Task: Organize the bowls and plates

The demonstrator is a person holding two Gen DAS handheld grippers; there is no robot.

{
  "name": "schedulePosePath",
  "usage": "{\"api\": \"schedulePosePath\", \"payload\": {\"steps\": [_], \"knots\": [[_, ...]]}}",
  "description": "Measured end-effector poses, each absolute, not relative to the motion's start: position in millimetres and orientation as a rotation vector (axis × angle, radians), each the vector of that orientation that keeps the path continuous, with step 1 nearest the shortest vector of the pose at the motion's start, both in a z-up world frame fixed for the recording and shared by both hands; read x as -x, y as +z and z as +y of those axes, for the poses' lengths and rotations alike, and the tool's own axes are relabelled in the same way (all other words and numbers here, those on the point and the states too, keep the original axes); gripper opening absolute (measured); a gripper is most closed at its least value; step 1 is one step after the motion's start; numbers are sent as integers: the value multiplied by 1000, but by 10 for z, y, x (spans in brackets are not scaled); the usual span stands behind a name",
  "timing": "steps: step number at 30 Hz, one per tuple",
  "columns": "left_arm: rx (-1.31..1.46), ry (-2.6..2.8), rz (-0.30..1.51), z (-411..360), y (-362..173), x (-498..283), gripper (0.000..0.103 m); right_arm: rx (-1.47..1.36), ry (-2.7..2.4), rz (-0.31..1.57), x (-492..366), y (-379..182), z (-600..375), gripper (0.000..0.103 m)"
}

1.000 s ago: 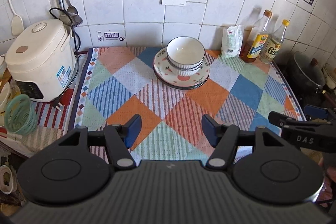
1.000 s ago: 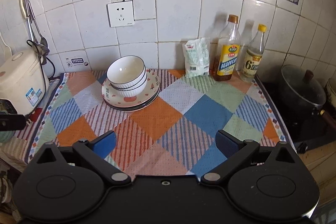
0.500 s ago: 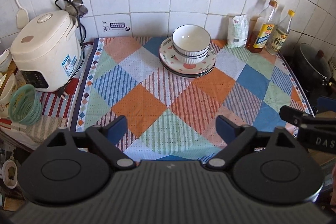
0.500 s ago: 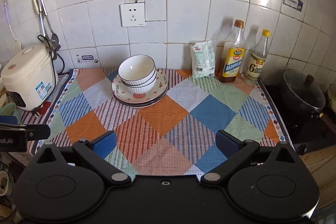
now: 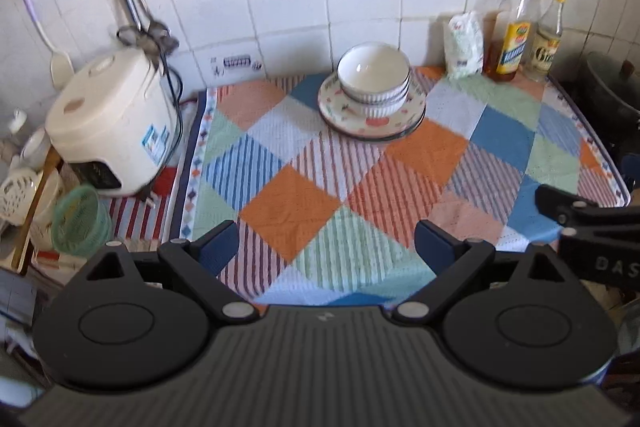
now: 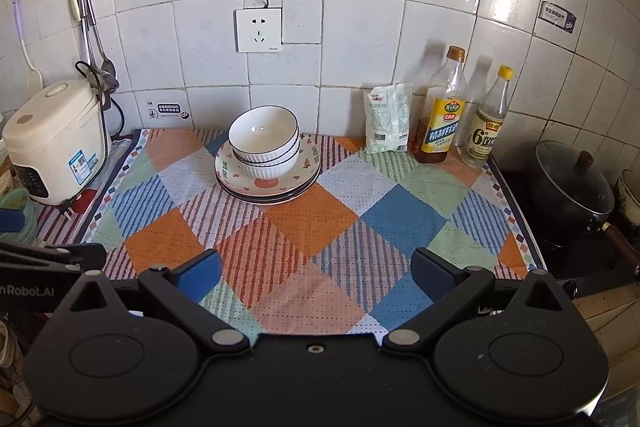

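Note:
White ribbed bowls (image 5: 373,81) (image 6: 264,139) are nested in a stack on a stack of patterned plates (image 5: 412,113) (image 6: 308,173) at the back of the checked cloth, near the wall. My left gripper (image 5: 326,245) is open and empty, held above the cloth's front edge, well short of the stack. My right gripper (image 6: 318,273) is open and empty too, above the front edge and to the right of the stack. Part of the right gripper shows at the right of the left wrist view.
A white rice cooker (image 5: 110,119) (image 6: 56,143) stands at the left with a green basket (image 5: 80,221) in front. A salt bag (image 6: 388,119) and two bottles (image 6: 442,111) stand at the back right. A black pot (image 6: 574,187) sits on the stove at right.
The left gripper opened wider and both grippers drew back and up from the counter, so the stack looks smaller and farther away. The bowls and plates have not moved.

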State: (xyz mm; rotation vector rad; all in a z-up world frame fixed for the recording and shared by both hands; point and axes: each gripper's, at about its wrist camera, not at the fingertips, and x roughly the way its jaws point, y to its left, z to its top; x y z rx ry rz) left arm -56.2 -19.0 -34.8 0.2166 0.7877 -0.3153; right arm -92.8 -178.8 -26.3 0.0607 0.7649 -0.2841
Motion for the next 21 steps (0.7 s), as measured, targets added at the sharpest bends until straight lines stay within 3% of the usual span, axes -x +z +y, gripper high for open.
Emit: {"api": "schedulePosePath", "payload": {"steps": [21], "knots": [[-172,-350,781,-214,-430,445,95,-84,-336,802,836,-359,-1866,102]]}}
